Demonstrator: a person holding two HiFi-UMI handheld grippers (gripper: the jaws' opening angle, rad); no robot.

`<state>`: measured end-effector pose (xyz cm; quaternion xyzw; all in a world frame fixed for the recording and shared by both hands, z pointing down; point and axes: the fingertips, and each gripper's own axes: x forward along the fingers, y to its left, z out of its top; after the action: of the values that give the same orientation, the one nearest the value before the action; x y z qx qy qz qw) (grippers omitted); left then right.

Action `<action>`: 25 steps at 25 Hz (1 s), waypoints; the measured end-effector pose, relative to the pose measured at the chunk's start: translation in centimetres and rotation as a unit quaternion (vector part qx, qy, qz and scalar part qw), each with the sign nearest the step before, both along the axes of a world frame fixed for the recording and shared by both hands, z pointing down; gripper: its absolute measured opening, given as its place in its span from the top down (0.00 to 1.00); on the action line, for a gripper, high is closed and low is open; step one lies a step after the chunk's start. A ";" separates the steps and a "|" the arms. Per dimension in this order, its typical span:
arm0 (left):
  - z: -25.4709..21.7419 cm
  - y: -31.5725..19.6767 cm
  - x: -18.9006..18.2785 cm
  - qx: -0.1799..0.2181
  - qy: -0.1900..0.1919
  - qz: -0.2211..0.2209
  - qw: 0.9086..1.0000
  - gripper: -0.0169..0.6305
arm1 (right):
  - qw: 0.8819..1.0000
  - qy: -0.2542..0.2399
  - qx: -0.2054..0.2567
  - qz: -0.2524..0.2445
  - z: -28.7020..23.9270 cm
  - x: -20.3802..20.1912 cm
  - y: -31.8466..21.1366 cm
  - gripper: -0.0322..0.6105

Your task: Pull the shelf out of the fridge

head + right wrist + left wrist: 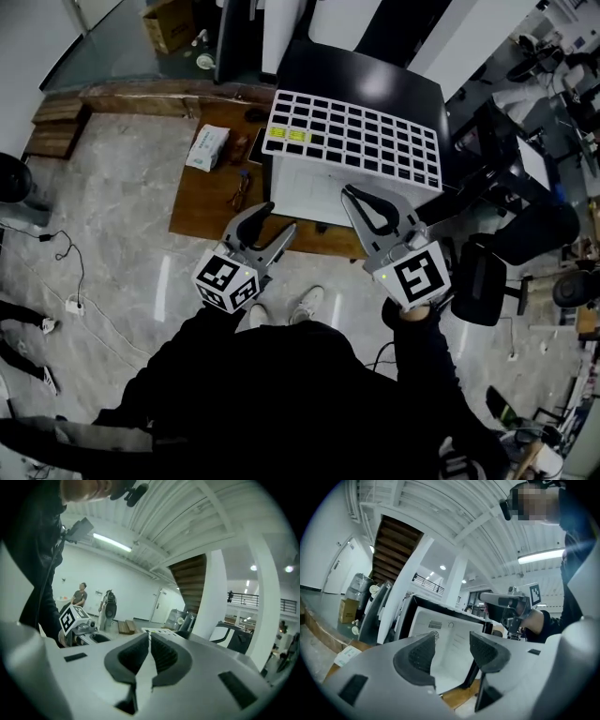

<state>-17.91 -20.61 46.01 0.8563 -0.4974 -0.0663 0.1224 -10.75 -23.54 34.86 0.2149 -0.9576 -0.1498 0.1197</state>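
The white wire shelf [356, 139] lies flat in front of the fridge's black top [375, 80], above the white fridge body [300, 192]; a yellow label sits at its left end. Both grippers hang short of it, touching nothing. My left gripper [279, 217] is open and empty, below the shelf's left corner. My right gripper [348, 191] is shut with nothing between its jaws, its tips just under the shelf's front edge. In the left gripper view the open jaws [452, 651] frame the fridge's white interior [454, 644]. The right gripper [150, 651] shows pads together, the shelf [161, 631] just beyond.
The fridge stands on a low wooden board [202, 202] with a tissue pack [207, 147] on it. A black office chair [511, 248] stands close on the right. A cardboard box [169, 23] sits far back, cables [66, 277] lie left. A person [80, 594] stands far off.
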 end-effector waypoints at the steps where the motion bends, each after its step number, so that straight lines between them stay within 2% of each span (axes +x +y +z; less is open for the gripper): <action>1: 0.3 0.6 0.3 -0.001 -0.006 0.010 1.000 0.61 | 1.000 -0.019 -0.007 0.011 0.8 0.7 0.6 0.92; 7: 3.1 5.1 3.0 -0.019 -0.027 0.085 0.996 0.73 | 0.988 -0.106 -0.082 0.079 7.0 3.6 5.1 0.93; 8: 3.5 6.0 3.4 -0.020 -0.030 0.095 0.995 0.78 | 0.985 -0.118 -0.092 0.086 7.8 3.9 6.0 0.93; 10: 4.2 7.6 4.2 -0.021 -0.037 0.108 0.993 0.93 | 0.979 -0.143 -0.110 0.097 9.2 4.5 7.8 0.94; 11: 4.5 8.3 4.6 -0.021 -0.041 0.116 0.992 0.96 | 0.976 -0.153 -0.117 0.102 9.7 4.8 8.7 0.94; 14: 5.1 10.2 5.6 -0.021 -0.052 0.137 0.989 0.96 | 0.970 -0.170 -0.134 0.113 10.9 5.4 10.8 0.94; 19: 5.0 11.3 5.7 -0.017 -0.056 0.141 0.988 0.96 | 0.963 -0.184 -0.159 0.114 12.0 5.2 12.8 0.94; 25: 5.2 11.8 5.7 -0.008 -0.059 0.147 0.987 0.96 | 0.960 -0.210 -0.159 0.097 11.9 4.1 14.3 0.94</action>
<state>-12.18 -8.78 51.19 0.9214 -0.3732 0.0070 0.1084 -6.66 -9.22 46.80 0.3118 -0.9472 0.0650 -0.0377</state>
